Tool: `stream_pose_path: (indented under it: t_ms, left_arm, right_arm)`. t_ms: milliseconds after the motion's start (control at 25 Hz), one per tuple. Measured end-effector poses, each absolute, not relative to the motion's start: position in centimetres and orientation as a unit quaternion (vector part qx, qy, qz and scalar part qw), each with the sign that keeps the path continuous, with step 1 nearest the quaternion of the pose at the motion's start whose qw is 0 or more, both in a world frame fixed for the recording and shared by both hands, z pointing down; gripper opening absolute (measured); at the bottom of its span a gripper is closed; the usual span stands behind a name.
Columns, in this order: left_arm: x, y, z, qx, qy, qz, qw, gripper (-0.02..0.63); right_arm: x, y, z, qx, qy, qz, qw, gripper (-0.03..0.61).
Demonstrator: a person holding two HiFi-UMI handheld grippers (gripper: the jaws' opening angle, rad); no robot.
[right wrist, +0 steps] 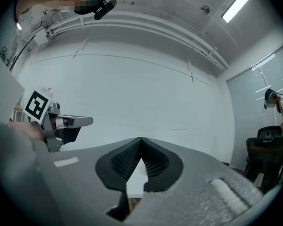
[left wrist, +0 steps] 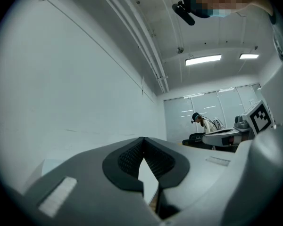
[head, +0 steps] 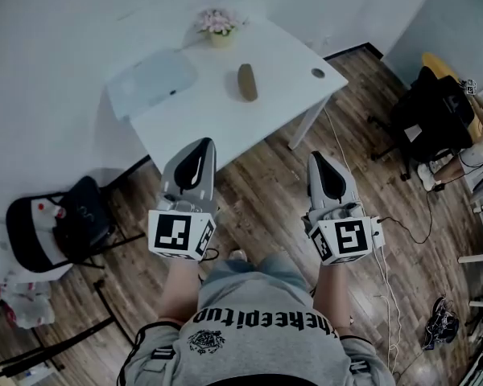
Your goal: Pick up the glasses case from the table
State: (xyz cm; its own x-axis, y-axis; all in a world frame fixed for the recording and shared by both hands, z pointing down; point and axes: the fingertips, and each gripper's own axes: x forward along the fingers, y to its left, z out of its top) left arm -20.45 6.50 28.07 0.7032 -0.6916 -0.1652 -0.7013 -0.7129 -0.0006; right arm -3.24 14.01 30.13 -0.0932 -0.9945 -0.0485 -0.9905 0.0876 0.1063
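In the head view, the left gripper (head: 201,145) and the right gripper (head: 317,158) are held side by side over the wooden floor (head: 266,175), each roughly level. The white table (head: 193,127) is seen just ahead of their tips. The glasses case (head: 247,82), a brownish oblong, is found lying on that table well ahead of both grippers, in the span between them and somewhat nearer the left one's line; it is touched by neither. Beyond the case a small flower pot (head: 219,27) is placed at the table's far edge, and a pale flat pouch (head: 153,84) lies ahead of the left gripper and off to its left. A dark chair (head: 60,227) is seen to the left of the left gripper.

In the left gripper view, the left gripper (left wrist: 144,143) is shown with its jaws brought together at the tips, and nothing is held between them. A bare wall (left wrist: 75,93) is faced, ceiling lights (left wrist: 203,59) are seen above, and the right gripper (left wrist: 254,119) appears off to the right. A person (left wrist: 203,122) is made out far ahead. The case is not seen here.

In the right gripper view, the right gripper (right wrist: 140,141) is likewise closed, tips meeting on nothing. The left gripper (right wrist: 47,114) is seen off to its left.
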Motion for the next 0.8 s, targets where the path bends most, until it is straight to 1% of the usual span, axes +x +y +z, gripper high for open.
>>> stream_pose_path:
  t_ms: [360, 800]
  left_arm:
    - [-18.2, 4.8, 28.4, -0.927, 0.367, 0.074, 0.027, 0.017]
    - [-15.9, -0.9, 28.1, -0.912, 0.401, 0.077, 0.028, 0.017]
  right_arm:
    - [-0.9, 12.6, 30.5, 0.684, -0.728, -0.045, 0.011, 0.002]
    - [1.7, 5.4, 30.1, 0.653, -0.756, -0.047, 0.007, 0.002]
